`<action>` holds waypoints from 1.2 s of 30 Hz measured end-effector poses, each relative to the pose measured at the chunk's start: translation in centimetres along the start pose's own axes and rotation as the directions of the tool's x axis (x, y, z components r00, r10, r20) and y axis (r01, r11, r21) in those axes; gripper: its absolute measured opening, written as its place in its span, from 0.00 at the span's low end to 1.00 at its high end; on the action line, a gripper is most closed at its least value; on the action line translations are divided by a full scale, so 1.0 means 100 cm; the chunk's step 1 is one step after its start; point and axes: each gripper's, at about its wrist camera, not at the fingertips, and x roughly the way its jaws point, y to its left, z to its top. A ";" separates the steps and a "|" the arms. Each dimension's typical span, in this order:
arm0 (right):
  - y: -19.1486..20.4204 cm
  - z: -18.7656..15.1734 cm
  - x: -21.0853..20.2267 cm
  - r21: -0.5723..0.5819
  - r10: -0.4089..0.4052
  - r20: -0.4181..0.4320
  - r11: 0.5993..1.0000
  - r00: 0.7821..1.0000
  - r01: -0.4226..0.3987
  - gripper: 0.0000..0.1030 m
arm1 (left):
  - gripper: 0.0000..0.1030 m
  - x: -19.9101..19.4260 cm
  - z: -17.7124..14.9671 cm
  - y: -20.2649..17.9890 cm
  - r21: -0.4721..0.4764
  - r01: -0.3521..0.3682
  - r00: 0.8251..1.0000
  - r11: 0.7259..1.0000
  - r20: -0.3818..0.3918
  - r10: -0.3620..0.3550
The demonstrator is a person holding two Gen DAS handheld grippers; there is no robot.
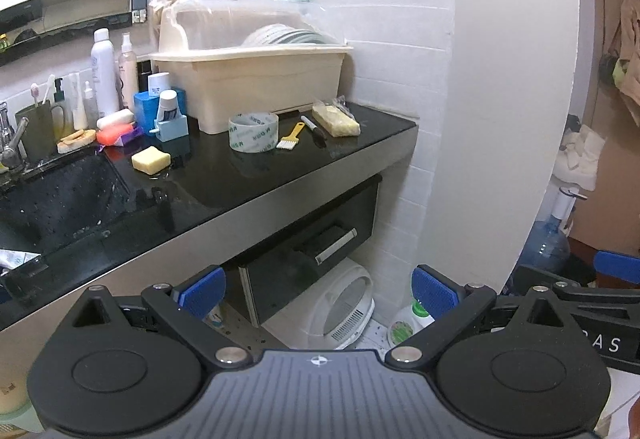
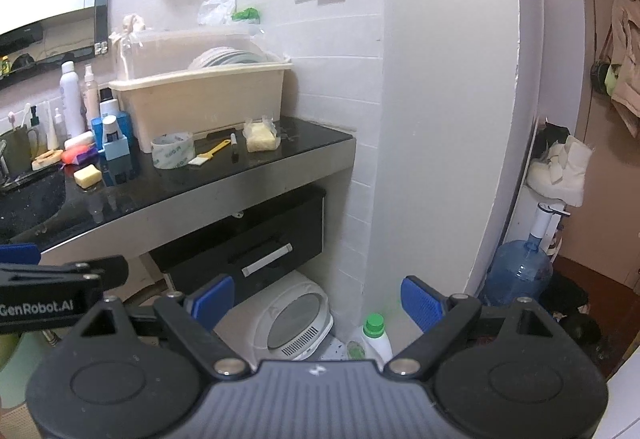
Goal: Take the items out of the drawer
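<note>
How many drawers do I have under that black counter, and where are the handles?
1 drawer, black, under the counter's right end and above the white appliance. Its single silver handle sits mid-front. It looks shut. More drawers may be hidden left, behind the grippers.

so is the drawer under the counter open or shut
Shut: the drawer front sits closed under the counter, handle untouched, no contents showing.

Dim pinkish indoor light, glare on black countertop, strong fisheye edge bending.
</note>
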 end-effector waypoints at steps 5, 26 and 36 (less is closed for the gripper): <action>0.001 0.000 -0.005 -0.006 0.001 0.011 1.000 1.000 -0.001 0.88 | 0.98 -0.006 0.002 -0.003 0.016 -0.029 0.999 0.999 0.018 0.029; 0.000 0.003 -0.013 0.011 0.014 0.031 1.000 0.999 -0.014 0.88 | 0.98 -0.020 0.005 -0.004 0.033 -0.046 0.998 0.998 0.048 0.044; -0.001 0.002 -0.017 0.006 0.012 0.029 1.000 1.000 -0.012 0.88 | 0.98 -0.019 0.004 -0.004 0.033 -0.049 0.998 0.998 0.045 0.048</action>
